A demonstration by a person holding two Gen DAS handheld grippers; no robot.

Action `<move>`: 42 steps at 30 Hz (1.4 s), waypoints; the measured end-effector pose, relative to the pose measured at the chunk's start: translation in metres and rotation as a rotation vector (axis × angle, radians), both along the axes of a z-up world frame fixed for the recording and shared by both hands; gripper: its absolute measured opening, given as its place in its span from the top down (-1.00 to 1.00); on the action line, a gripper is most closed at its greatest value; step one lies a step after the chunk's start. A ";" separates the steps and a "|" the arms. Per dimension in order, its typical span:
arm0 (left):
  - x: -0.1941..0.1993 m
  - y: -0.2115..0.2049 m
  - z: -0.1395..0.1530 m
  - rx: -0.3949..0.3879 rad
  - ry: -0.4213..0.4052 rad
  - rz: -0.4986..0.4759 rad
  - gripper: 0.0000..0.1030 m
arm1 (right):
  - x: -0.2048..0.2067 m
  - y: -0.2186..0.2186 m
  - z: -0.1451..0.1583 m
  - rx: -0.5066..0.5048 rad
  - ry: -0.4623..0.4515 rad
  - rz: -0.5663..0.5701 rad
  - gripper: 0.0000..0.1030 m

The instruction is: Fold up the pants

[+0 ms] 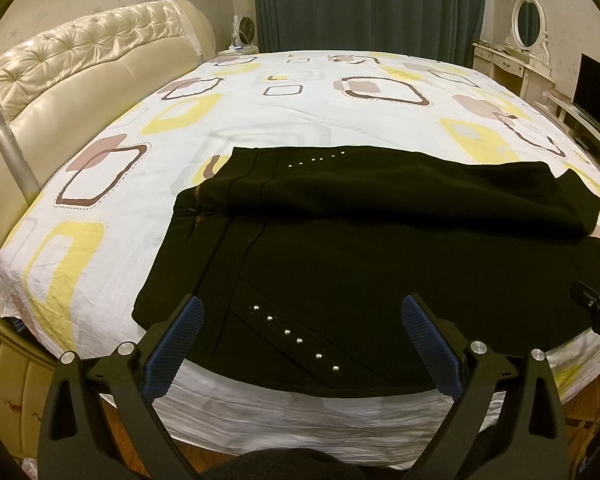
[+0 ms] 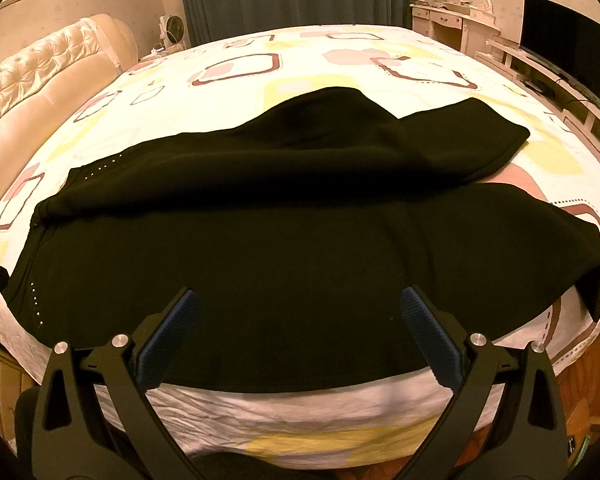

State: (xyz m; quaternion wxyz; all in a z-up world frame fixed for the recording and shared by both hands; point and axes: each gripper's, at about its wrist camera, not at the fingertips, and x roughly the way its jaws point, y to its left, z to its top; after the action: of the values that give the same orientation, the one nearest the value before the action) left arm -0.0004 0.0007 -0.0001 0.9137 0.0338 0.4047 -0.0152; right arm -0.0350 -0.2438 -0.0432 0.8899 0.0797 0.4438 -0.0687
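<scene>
Pants (image 1: 340, 248) in a thick black knit lie spread across the near side of the bed (image 1: 260, 112), waistband to the left, both legs running off to the right, the far leg (image 2: 340, 140) lying a little rumpled alongside the near leg (image 2: 300, 264), whose cuff droops over the mattress edge. A slanted line of small metal studs (image 1: 296, 338) marks the near hip, with a matching row on the far one. The left claw (image 1: 300, 344) hangs over the near hip with its blue pads wide apart, holding nothing; the right claw (image 2: 300, 340) hovers over the near leg, likewise spread and empty. The cloth looks soft, limp and fairly heavy, so it should drape and sag rather than hold a crease, and a pinch of one layer may slip. Better holds, I judge, are the thicker parts: the waistband corner for the left claw and the hem of a leg for the right, lifted together so the fabric carries over evenly.
</scene>
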 end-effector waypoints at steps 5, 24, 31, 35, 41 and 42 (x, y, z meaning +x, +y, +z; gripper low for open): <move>0.001 0.017 -0.006 -0.033 0.022 -0.023 -0.92 | 0.004 -0.004 -0.002 0.040 0.012 0.025 -0.96; 0.208 0.144 -0.021 -0.198 0.179 -0.173 -0.91 | 0.215 -0.059 0.028 0.222 0.070 0.418 -0.96; 0.283 0.139 -0.056 -0.160 0.246 -0.245 -0.89 | 0.269 -0.053 -0.009 0.175 0.227 0.552 -0.96; 0.302 0.137 -0.071 -0.185 0.329 -0.307 0.14 | 0.277 -0.046 -0.020 0.176 0.285 0.634 -0.96; 0.303 0.141 -0.071 -0.195 0.334 -0.334 0.13 | 0.280 -0.034 -0.034 0.184 0.370 0.701 -0.86; 0.303 0.141 -0.071 -0.198 0.326 -0.332 0.13 | 0.279 -0.031 -0.037 0.183 0.390 0.715 -0.56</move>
State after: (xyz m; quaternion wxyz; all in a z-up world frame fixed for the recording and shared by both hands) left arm 0.3021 0.1415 -0.0709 0.8204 0.0073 0.5319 -0.2097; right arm 0.2438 -0.2745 -0.0801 0.7462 -0.0151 0.6081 0.2707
